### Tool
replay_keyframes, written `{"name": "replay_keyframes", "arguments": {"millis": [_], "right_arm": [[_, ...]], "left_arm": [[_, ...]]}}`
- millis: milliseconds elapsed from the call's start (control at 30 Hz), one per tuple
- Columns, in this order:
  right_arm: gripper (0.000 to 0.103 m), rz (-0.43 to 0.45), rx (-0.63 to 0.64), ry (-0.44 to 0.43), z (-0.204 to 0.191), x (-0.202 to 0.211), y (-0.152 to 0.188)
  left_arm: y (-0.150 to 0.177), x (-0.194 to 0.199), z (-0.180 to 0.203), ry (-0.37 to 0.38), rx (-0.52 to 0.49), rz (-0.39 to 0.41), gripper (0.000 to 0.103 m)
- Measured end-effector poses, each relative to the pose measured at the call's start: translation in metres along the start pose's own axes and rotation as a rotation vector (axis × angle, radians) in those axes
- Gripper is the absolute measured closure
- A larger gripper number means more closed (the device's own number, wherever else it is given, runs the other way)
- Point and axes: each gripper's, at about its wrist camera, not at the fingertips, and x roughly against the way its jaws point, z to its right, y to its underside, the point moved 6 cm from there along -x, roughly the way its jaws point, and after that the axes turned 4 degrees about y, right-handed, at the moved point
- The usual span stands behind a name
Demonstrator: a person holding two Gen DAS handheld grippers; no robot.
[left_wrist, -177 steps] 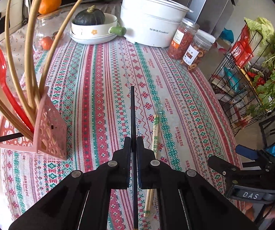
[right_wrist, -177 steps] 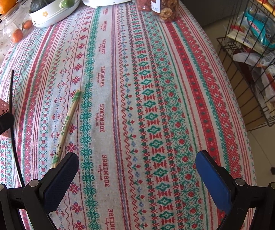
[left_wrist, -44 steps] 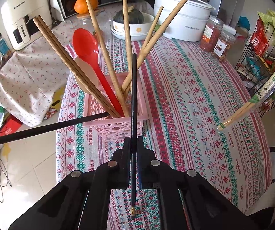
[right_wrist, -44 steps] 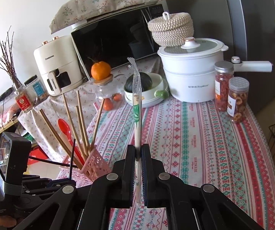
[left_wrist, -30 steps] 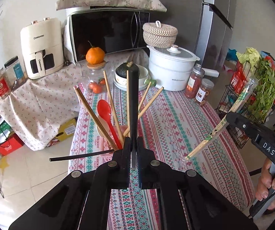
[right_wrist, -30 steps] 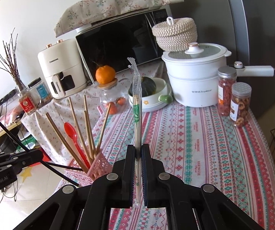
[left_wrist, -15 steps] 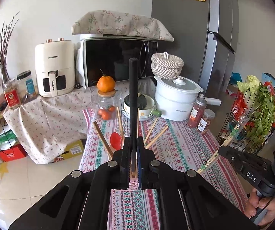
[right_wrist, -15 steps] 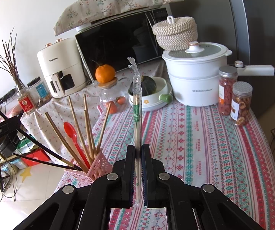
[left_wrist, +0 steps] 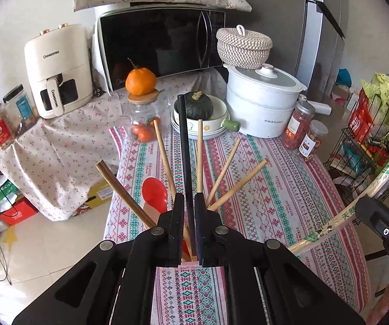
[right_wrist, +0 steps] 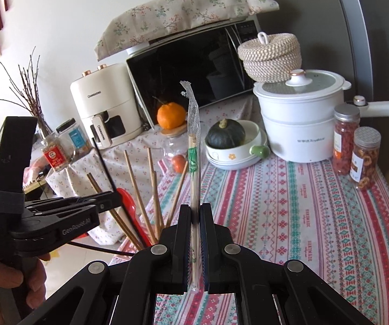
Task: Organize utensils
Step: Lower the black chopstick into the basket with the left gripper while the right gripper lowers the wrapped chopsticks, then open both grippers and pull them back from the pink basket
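Note:
My left gripper [left_wrist: 188, 203] has its jaws slightly apart around a black chopstick [left_wrist: 184, 146] that stands between them, over the utensil holder. The holder is mostly hidden behind the fingers. Several wooden chopsticks [left_wrist: 163, 157] and a red spoon [left_wrist: 154, 193] stick up from it. My right gripper [right_wrist: 195, 211] is shut on a plastic-wrapped pair of chopsticks [right_wrist: 193, 146], held upright above the table. The left gripper shows in the right wrist view [right_wrist: 110, 199], and the wrapped pair shows at the right in the left wrist view [left_wrist: 357, 208].
The striped tablecloth [left_wrist: 275, 189] carries a white pot [left_wrist: 262, 103], a bowl with a green squash [left_wrist: 197, 107], a glass jar [left_wrist: 143, 119] topped by an orange, and two snack jars [left_wrist: 305, 132]. A wire vegetable rack [left_wrist: 370, 135] stands to the right.
The left gripper has tilted downward over the holder and its jaws have parted a little around the black chopstick. The right gripper holds the wrapped chopsticks nearly still.

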Motion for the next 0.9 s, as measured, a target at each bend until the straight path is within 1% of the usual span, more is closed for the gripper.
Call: {"name": "replay_keyframes", "arguments": {"millis": [33, 67, 133, 233, 400, 500, 600, 733, 900], "right_arm": [[0.098, 0.005, 0.006, -0.004, -0.004, 0.000, -0.001], [0.098, 0.010, 0.012, -0.007, -0.009, 0.000, -0.003], [0.098, 0.021, 0.021, -0.021, -0.018, -0.001, -0.007], [0.098, 0.040, 0.032, -0.046, -0.034, -0.001, -0.014], [0.098, 0.058, 0.074, -0.054, -0.067, -0.009, -0.022], [0.098, 0.069, 0.117, -0.041, -0.085, -0.017, -0.022], [0.098, 0.080, 0.166, -0.025, -0.100, -0.029, -0.020], [0.098, 0.071, 0.220, 0.010, -0.109, -0.051, -0.012], [0.098, 0.030, 0.231, 0.038, -0.110, -0.076, -0.001]], "left_arm": [[0.000, 0.002, -0.003, 0.000, 0.010, 0.007, 0.082], [-0.001, 0.005, -0.006, 0.005, 0.022, 0.018, 0.069], [0.000, 0.016, -0.011, 0.018, 0.043, 0.051, 0.057], [0.005, 0.037, -0.017, 0.027, 0.054, 0.070, 0.055], [0.023, 0.070, -0.035, 0.060, 0.103, 0.092, 0.051], [0.031, 0.086, -0.047, 0.048, 0.120, 0.117, 0.050], [0.035, 0.101, -0.059, 0.023, 0.114, 0.148, 0.049], [0.042, 0.111, -0.071, 0.011, 0.104, 0.166, 0.044], [0.046, 0.110, -0.083, 0.021, 0.118, 0.152, 0.044]]}}
